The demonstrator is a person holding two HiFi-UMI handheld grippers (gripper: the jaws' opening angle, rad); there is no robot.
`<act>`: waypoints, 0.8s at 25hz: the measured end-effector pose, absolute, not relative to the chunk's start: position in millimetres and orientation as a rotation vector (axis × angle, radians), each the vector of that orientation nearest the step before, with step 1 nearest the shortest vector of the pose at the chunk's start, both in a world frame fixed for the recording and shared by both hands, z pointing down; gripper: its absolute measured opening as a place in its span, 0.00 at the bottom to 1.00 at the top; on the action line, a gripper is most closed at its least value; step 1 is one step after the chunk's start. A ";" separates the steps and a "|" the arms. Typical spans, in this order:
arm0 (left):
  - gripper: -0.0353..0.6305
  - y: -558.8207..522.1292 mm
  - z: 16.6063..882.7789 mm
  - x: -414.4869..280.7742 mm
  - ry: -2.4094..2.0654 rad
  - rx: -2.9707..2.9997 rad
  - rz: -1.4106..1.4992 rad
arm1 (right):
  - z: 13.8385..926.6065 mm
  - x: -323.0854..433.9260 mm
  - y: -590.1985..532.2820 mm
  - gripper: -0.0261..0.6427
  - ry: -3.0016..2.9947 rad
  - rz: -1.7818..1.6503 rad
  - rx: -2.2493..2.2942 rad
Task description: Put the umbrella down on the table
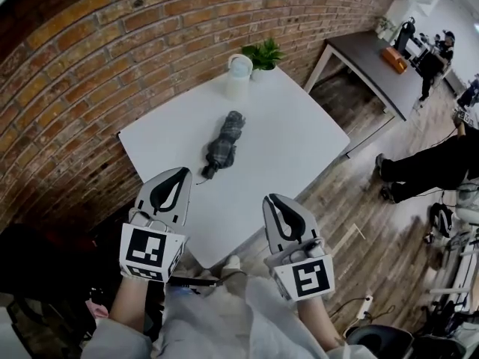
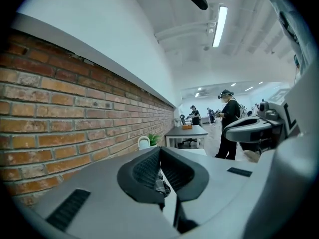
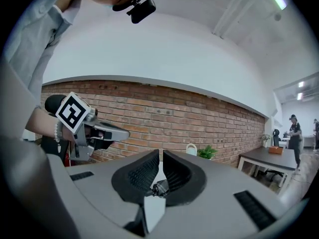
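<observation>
A folded dark plaid umbrella (image 1: 223,144) lies on the white table (image 1: 299,148), handle end towards me. Both grippers hang apart from it, over the table's near edge. My left gripper (image 1: 177,172) is shut with nothing between its jaws; in the left gripper view its tips (image 2: 159,149) meet, and a bit of the umbrella (image 2: 162,185) shows beyond them. My right gripper (image 1: 272,199) is also shut and empty. Past its jaws in the right gripper view (image 3: 160,153) lies the umbrella's end (image 3: 159,188).
A white jug (image 1: 239,75) and a small green plant (image 1: 262,54) stand at the table's far corner by the brick wall (image 1: 112,58). A dark table (image 1: 370,62) stands to the right, and people stand and sit further right on the wooden floor.
</observation>
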State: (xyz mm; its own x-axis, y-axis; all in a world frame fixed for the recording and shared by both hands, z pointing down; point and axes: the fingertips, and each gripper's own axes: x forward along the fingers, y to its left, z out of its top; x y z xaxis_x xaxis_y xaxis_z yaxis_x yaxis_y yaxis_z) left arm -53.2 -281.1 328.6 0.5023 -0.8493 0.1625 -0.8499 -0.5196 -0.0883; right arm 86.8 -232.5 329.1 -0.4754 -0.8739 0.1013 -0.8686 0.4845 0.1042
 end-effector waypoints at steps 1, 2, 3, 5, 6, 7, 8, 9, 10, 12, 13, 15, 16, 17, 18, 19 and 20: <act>0.08 -277.0 328.7 -53.5 -1.531 2.716 0.284 | 329.5 87.3 -231.5 0.12 -2.563 -0.052 1.519; 0.08 -273.3 329.9 -52.7 -1.518 2.717 0.284 | 328.2 87.2 -231.0 0.12 -2.555 -0.053 1.516; 0.08 -269.9 331.8 -50.9 -1.503 2.724 0.293 | 325.4 86.3 -230.8 0.12 -2.560 -0.062 1.517; 0.08 -263.2 336.4 -47.7 -1.483 2.744 0.325 | 319.1 83.0 -230.2 0.12 -2.599 -0.096 1.523; 0.08 -260.0 338.5 -46.4 -1.479 2.753 0.338 | 317.5 81.5 -229.5 0.12 -2.615 -0.109 1.523; 0.08 -257.5 339.9 -45.1 -1.474 2.758 0.343 | 317.4 80.8 -228.8 0.12 -2.620 -0.113 1.523; 0.08 -255.9 340.7 -43.7 -1.465 2.760 0.340 | 317.9 80.7 -228.4 0.12 -2.619 -0.113 1.523; 0.08 -254.6 340.9 -42.5 -1.454 2.760 0.333 | 318.5 80.9 -228.1 0.12 -2.616 -0.113 1.524; 0.08 -253.4 340.6 -41.6 -1.442 2.760 0.326 | 319.2 81.1 -227.7 0.12 -2.612 -0.111 1.523; 0.08 -251.3 339.6 -39.9 -1.425 2.762 0.325 | 321.0 82.0 -226.6 0.12 -2.598 -0.103 1.515; 0.08 -250.6 339.5 -39.0 -1.421 2.763 0.330 | 321.7 82.6 -226.2 0.12 -2.593 -0.099 1.510; 0.08 -250.3 340.6 -38.4 -1.423 2.752 0.340 | 322.8 83.4 -225.7 0.12 -2.593 -0.102 1.502; 0.08 -250.7 341.4 -38.4 -1.425 2.745 0.342 | 323.9 83.8 -225.7 0.12 -2.590 -0.102 1.497; 0.08 -251.0 342.3 -38.5 -1.425 2.740 0.344 | 323.9 83.9 -226.2 0.12 -2.590 -0.106 1.495; 0.08 -251.0 343.5 -38.5 -1.424 2.738 0.348 | 322.8 83.5 -227.0 0.12 -2.594 -0.114 1.498; 0.08 -250.5 344.9 -38.6 -1.423 2.736 0.354 | 321.9 83.1 -227.5 0.12 -2.598 -0.121 1.500; 0.08 -249.6 346.3 -38.8 -1.421 2.734 0.359 | 322.4 82.8 -227.4 0.12 -2.598 -0.121 1.497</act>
State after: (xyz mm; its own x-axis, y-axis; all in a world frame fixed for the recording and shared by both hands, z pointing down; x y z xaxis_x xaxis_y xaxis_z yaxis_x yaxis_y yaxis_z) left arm -38.8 -249.6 346.3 0.5539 -0.8024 0.2222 -0.8115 -0.5800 -0.0715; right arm 82.8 -227.4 322.4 -0.4945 -0.8653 0.0816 -0.8540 0.5012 0.1394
